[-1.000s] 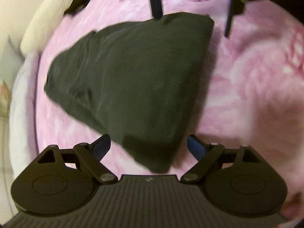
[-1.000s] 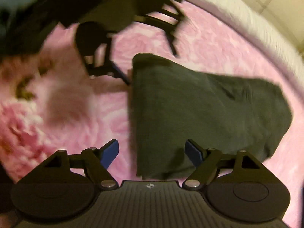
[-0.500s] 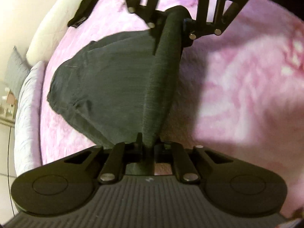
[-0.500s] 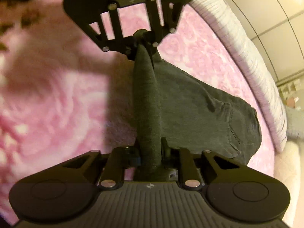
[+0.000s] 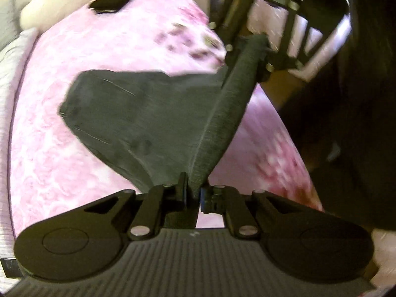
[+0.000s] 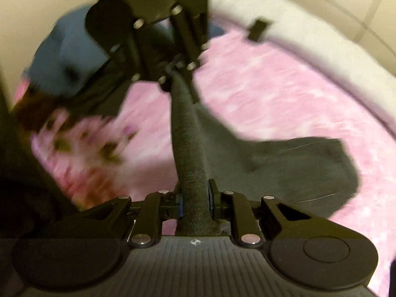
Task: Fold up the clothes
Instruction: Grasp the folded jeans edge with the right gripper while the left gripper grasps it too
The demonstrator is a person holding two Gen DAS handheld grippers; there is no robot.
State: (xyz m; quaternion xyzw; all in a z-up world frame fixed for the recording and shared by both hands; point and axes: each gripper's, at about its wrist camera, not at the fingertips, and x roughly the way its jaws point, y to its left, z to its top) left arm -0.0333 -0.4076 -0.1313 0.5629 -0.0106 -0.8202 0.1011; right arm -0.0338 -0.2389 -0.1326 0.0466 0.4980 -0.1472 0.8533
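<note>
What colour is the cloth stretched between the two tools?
Dark charcoal grey garment, plain, no pattern; clearest in the left wrist view.

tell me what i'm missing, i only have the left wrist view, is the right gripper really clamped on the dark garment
Observer: Yes. The right wrist view shows the right gripper shut on the dark garment, with the edge bunched between its blue pads.
Operator: anything behind my left gripper i cant see
Observer: A blue cloth lies on the pink blanket behind the left gripper.
Operator: is the whole garment lifted
Observer: No. Only the held edge is raised and taut; the far part lies on the blanket.
</note>
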